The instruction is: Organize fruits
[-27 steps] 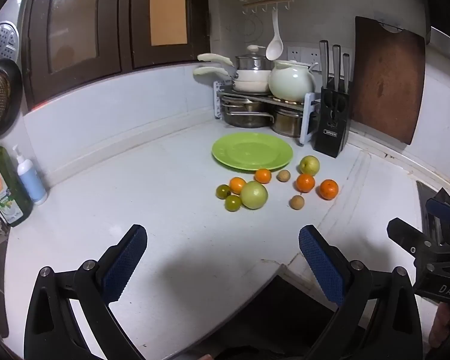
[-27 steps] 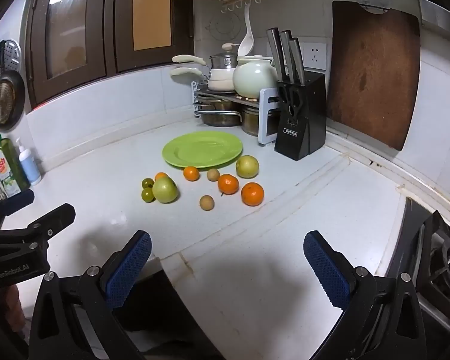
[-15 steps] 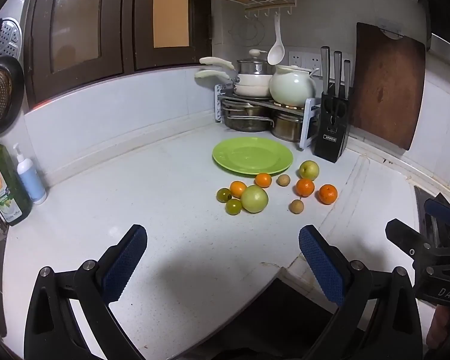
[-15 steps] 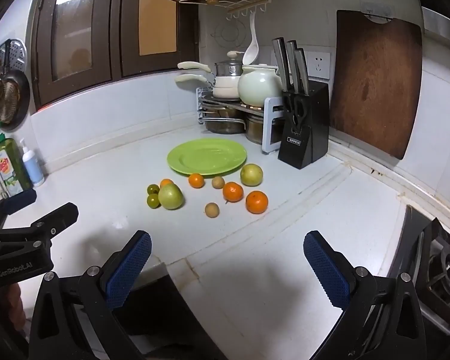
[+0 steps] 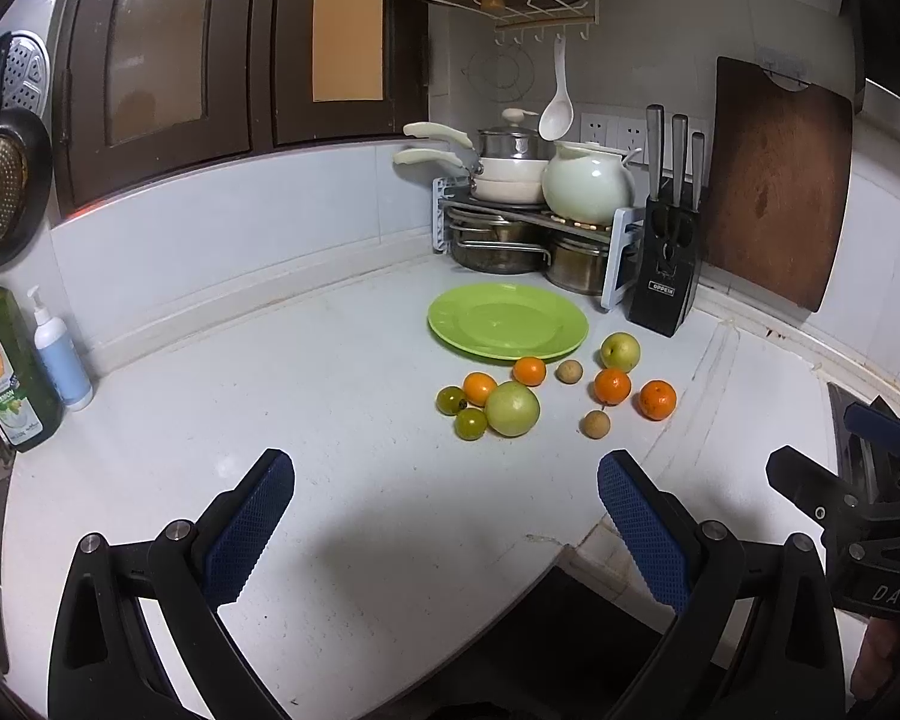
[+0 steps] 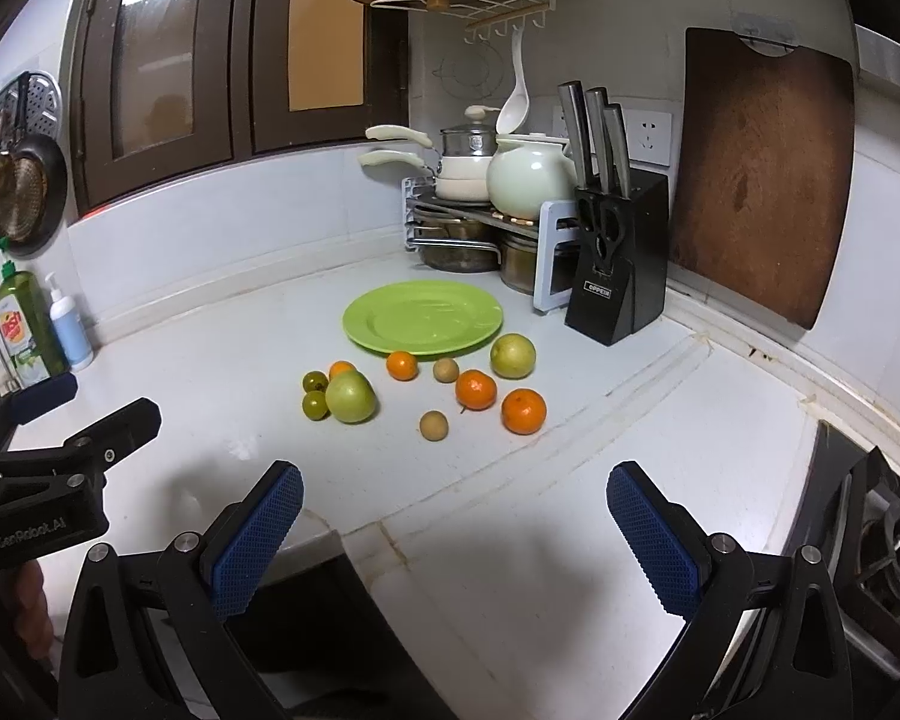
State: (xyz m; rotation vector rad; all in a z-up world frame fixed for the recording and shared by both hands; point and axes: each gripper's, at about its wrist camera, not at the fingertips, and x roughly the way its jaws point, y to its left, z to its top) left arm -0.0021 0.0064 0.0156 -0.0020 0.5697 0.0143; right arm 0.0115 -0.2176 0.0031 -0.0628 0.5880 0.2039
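- The left gripper (image 5: 444, 516) is wide open and holds nothing.
- The right gripper (image 6: 453, 525) is wide open too.
- The fruits (image 6: 426, 387) sit on the counter (image 6: 570, 480) ahead of both, just before the green plate (image 6: 422, 318).

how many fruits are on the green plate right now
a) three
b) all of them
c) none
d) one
c) The green plate is bare; every fruit, such as the large green apple and the nearest orange, lies on the counter in front of it.
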